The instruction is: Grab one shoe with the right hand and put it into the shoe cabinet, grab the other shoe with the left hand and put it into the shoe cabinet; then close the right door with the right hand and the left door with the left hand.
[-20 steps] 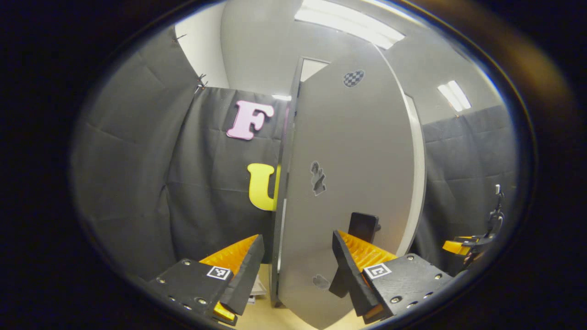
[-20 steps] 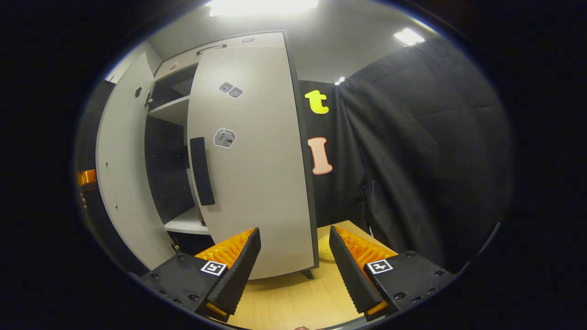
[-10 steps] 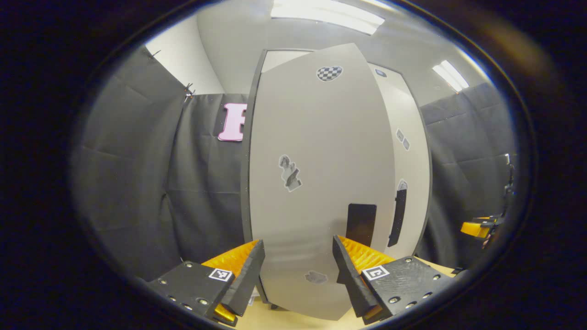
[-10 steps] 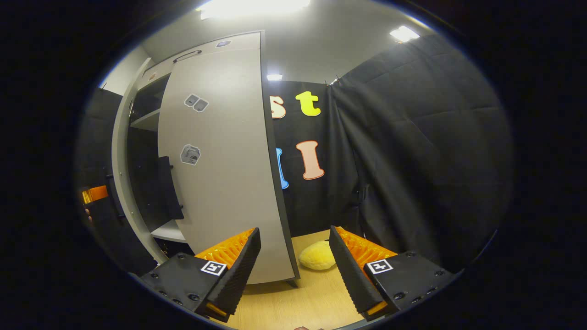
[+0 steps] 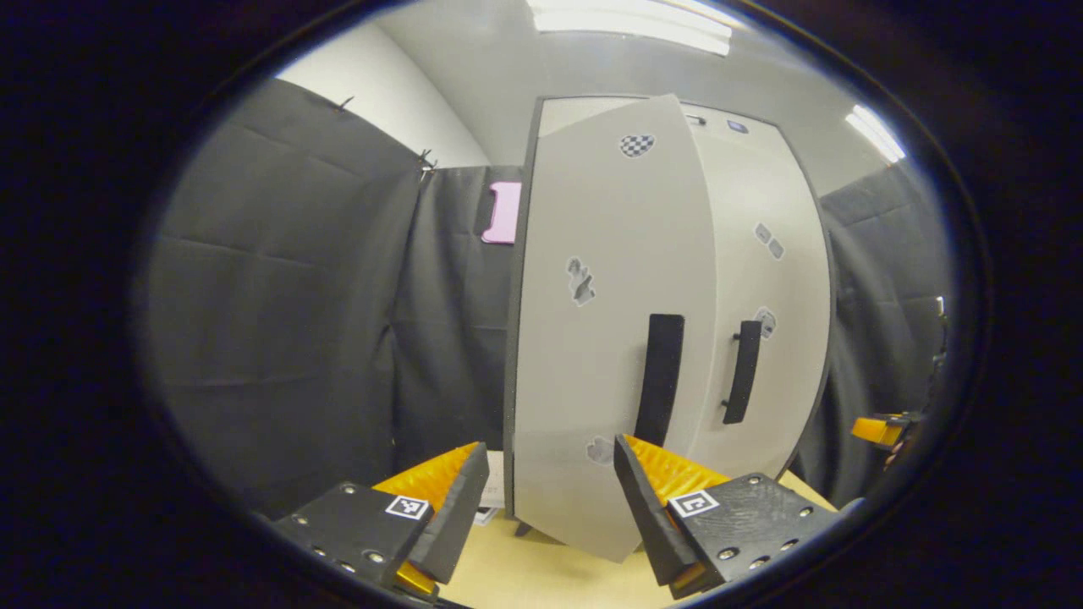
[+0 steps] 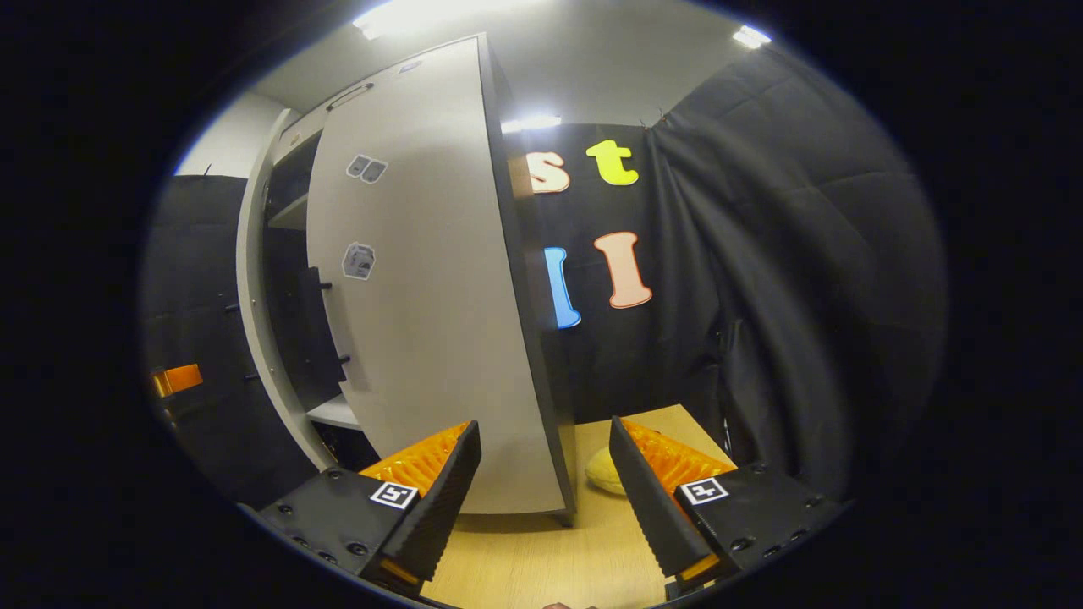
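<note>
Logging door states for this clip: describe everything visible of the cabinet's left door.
The left door is a tall, pale grey panel, seemingly laminated board with a dark edge. It carries a black vertical handle, a chequered sticker near the top and two grey ones lower. It stands upright, nearly shut but still angled out from the right door. The open left gripper faces it; contact is unclear.

Left door [image 5: 592,338] left of right door [image 5: 770,338]; cabinet on floor [image 6: 541,558].

Yellow object [image 6: 602,474] half behind claw finger [image 6: 647,499]

Pale grey cabinet doors [image 5: 609,338], black handles [image 5: 659,376], checkered sticker [image 5: 636,145].
</note>
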### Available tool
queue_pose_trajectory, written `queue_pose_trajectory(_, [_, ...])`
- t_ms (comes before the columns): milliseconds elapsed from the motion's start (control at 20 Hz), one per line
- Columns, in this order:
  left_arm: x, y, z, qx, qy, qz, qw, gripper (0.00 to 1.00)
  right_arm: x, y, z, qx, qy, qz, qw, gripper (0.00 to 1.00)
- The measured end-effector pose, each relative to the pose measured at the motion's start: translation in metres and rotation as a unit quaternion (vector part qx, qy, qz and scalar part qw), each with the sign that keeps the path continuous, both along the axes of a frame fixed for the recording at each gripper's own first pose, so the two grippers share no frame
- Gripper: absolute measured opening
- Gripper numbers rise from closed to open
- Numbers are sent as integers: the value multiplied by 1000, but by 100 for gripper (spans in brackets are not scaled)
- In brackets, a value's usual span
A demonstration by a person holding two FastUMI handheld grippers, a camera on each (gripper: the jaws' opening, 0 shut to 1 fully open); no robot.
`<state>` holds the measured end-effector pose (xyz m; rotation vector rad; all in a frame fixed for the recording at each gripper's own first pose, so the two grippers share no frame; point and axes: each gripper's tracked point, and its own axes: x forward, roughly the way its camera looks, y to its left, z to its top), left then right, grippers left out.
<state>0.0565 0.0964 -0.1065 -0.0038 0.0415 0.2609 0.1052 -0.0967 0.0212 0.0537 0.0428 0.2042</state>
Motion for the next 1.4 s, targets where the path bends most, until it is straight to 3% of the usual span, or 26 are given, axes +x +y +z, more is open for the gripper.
queue_pose_trajectory(50, [1,2,-1,-5,-3,-2,1000,86,0,0,4,-3,-7,-1,1000,90])
queue_pose_trajectory(100, [3,3,-2,-7,-4,-4,1000,86,-1,-1,9,-5,-16,-5,1000,97])
queue_pose_trajectory(400, [2,28,1,-15,-5,4,1000,87,-9,18,17,-4,-28,-11,1000,97])
queue_pose_trajectory(650, [14,28,17,20,-20,-29,999,87,-15,19,31,-11,-47,-42,998,97])
queue_pose_trajectory(800, [15,30,21,17,-34,-43,998,90,-20,25,45,-13,-68,-53,996,97])
queue_pose_trajectory(900, [13,30,24,17,-44,-55,997,86,-20,29,51,-23,-77,-58,995,97])
queue_pose_trajectory(950, [13,32,25,22,-44,-59,997,79,-21,31,54,-27,-81,-60,995,97])
queue_pose_trajectory(1000, [15,37,27,29,-44,-58,997,94,-22,35,57,-30,-85,-60,994,96])
queue_pose_trajectory(1050, [17,41,29,36,-46,-59,997,86,-22,37,60,-33,-90,-63,993,96])
queue_pose_trajectory(1150, [20,51,30,44,-47,-56,996,86,-24,41,64,-35,-100,-72,992,97])
queue_pose_trajectory(1200, [21,58,29,45,-47,-52,996,94,-25,43,64,-35,-103,-77,991,97])
queue_pose_trajectory(1300, [23,65,24,24,-44,-59,997,86,-24,51,60,-33,-98,-83,991,97])
queue_pose_trajectory(1400, [27,67,22,10,-49,-76,996,87,-27,56,57,-29,-91,-89,991,97])
